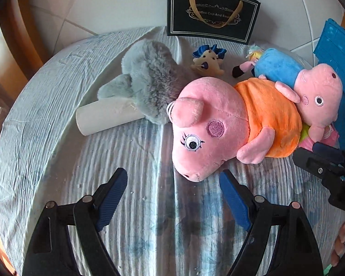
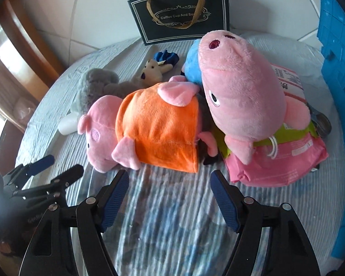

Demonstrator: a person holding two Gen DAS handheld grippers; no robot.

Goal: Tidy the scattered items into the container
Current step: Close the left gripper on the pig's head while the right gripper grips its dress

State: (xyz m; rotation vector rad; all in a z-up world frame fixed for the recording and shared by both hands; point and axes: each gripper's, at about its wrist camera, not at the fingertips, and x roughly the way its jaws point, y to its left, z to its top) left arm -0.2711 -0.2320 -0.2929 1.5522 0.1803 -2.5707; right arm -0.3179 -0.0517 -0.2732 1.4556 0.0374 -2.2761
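A pink pig plush in an orange dress (image 1: 218, 124) (image 2: 156, 128) lies on the cloth-covered round table. A second pig plush in blue (image 1: 310, 87) (image 2: 237, 92) leans on it and on a pink packet (image 2: 285, 161). A grey plush (image 1: 149, 80) (image 2: 96, 85), a small beige toy with a blue bow (image 1: 209, 61) (image 2: 156, 69) and a white roll (image 1: 105, 117) lie beyond. My left gripper (image 1: 173, 181) is open, just short of the orange pig's snout. My right gripper (image 2: 170, 180) is open in front of the orange dress hem. The blue crate (image 1: 338, 69) (image 2: 340, 92) stands at the right.
A black gift bag (image 1: 211, 13) (image 2: 181, 13) stands at the table's far edge against the tiled floor. The right gripper shows at the right in the left wrist view (image 1: 329, 168); the left gripper shows at the left in the right wrist view (image 2: 41, 174). Wooden furniture stands left.
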